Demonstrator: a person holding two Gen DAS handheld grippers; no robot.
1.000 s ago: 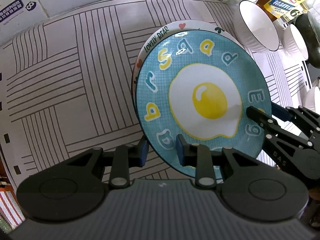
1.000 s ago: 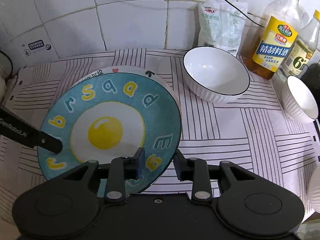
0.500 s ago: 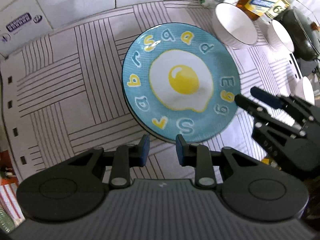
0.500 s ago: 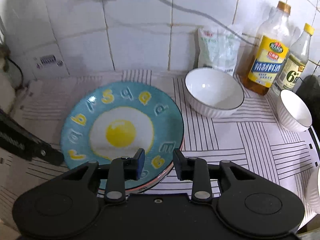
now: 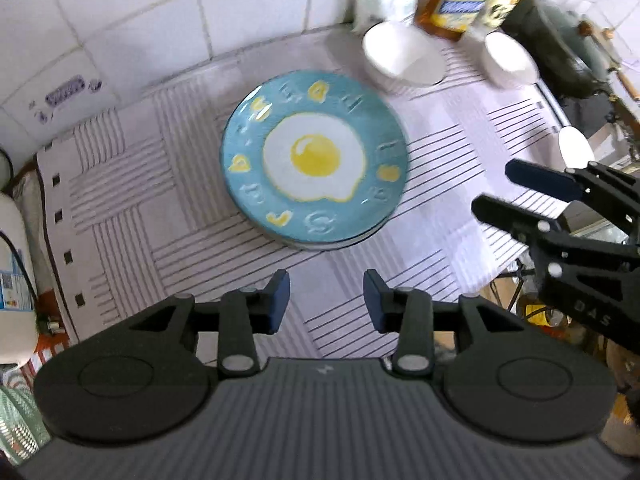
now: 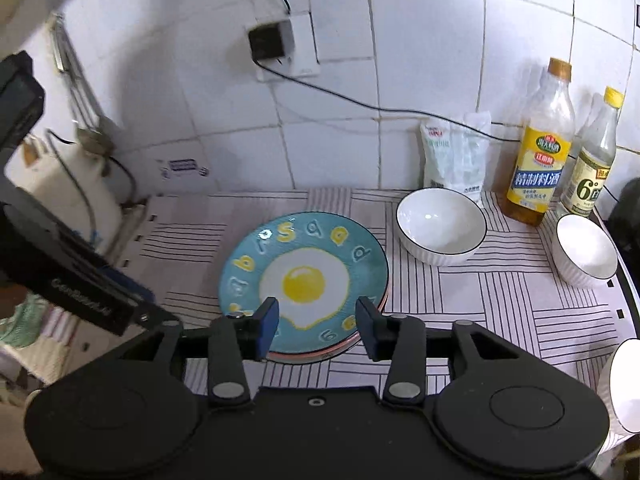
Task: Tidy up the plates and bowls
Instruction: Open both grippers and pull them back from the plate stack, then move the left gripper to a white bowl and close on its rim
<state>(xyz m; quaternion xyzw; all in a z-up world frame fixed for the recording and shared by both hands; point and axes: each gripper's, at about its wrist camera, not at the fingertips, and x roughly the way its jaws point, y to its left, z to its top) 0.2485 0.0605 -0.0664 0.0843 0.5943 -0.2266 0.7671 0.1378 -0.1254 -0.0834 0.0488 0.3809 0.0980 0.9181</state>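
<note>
Egg plate point(image 6: 304, 276) is stacked on other plates mid-counter point(image 6: 500, 320). Both grippers, left point(image 5: 324, 300) and right point(image 6: 316, 326), are empty, fingers opening. Risk: white bowl point(image 6: 440, 226) clipped on next reach, stack nudged.

A home kitchen, white wall tiles point(image 6: 420, 40) backing the counter point(image 6: 500, 280), oil bottle point(image 6: 540, 144) and vinegar bottle point(image 6: 592, 160) standing upper right, plates and bowls point(image 6: 440, 228) sitting on a striped mat.

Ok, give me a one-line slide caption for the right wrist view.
Right gripper, jaws opening and empty, above the egg-print plate stacked on another plate, white bowls beside.
</note>
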